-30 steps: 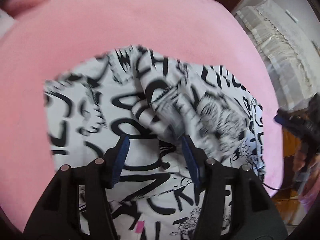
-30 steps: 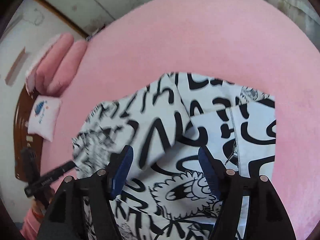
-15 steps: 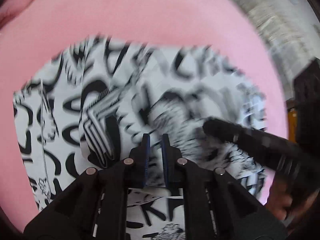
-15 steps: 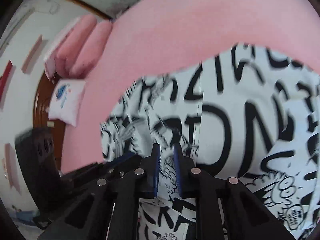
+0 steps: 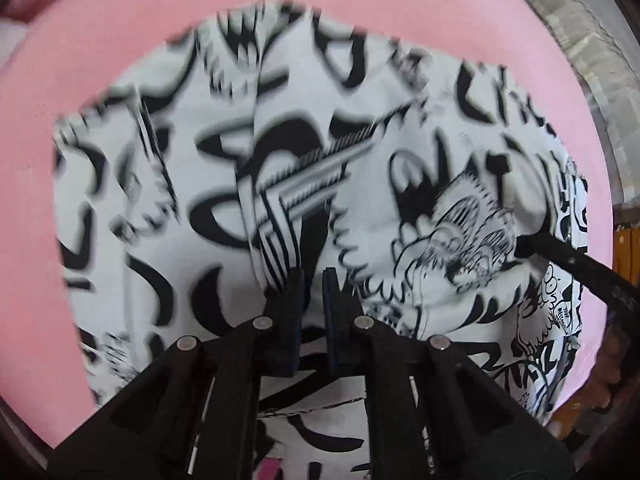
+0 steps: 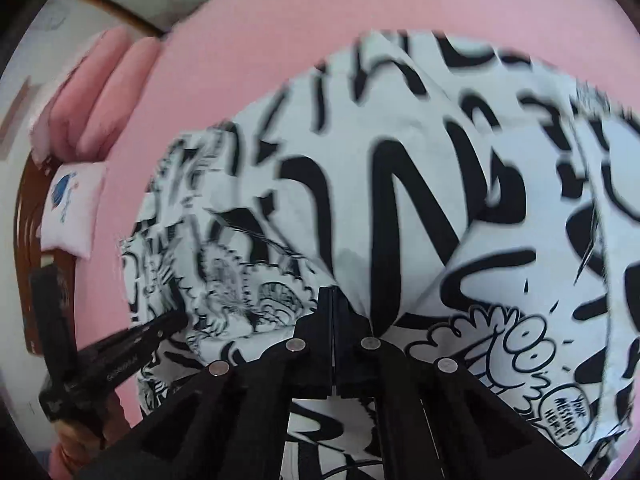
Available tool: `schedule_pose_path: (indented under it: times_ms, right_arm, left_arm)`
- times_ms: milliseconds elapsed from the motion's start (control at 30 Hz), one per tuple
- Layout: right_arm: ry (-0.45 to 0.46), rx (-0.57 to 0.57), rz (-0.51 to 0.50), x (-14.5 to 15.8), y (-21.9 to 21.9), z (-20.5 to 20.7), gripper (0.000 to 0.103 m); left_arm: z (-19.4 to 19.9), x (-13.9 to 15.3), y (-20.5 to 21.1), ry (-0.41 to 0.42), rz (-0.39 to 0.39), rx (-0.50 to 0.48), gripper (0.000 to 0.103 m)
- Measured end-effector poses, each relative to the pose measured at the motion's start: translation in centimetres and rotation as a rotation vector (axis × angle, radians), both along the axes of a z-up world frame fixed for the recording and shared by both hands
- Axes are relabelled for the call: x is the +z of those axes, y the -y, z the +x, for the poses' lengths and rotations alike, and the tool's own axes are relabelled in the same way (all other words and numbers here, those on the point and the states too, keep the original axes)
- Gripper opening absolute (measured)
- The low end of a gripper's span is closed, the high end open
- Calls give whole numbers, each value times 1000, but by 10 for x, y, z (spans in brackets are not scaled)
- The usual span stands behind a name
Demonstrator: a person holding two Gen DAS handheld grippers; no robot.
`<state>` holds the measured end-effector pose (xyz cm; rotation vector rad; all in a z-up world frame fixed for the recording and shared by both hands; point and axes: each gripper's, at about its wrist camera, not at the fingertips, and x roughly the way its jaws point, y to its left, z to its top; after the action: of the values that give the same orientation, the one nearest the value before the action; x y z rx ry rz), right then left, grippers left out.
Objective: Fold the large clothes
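A large white garment (image 5: 400, 120) printed with black graffiti letters and cartoons lies crumpled on the pink bed (image 5: 120, 20). Its striped rib collar (image 5: 288, 196) runs down to my left gripper (image 5: 314, 276), whose jaws are pinched on the cloth just below it. In the right wrist view the same garment (image 6: 400, 160) bunches up from my right gripper (image 6: 332, 292), shut on a fold of it. Each gripper shows in the other's view: the right gripper (image 5: 568, 264) at the cloth's right edge, the left gripper (image 6: 132, 344) at its left edge.
Pink sheet (image 6: 320, 8) surrounds the garment on all sides. Two pink pillows (image 6: 104, 80) and a small white cushion (image 6: 72, 208) lie at the bed's head by a dark wooden headboard (image 6: 24, 260). A beige woven cloth (image 5: 580, 40) sits past the bed's right edge.
Both grippers have dropped closer to the garment and gone from wide open to shut, each pinching a fold of cloth. The two have also drawn nearer to each other.
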<state>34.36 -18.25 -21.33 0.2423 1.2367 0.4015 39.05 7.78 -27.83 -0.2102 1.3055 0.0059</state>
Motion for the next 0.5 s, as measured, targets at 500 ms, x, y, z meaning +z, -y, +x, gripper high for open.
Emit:
schedule_pose_path:
  times_ms: [500]
  right_arm:
    - [172,23,-64,-43,-53,111,0]
  left_arm:
    - [115,-21,22,96,-82,-6,9]
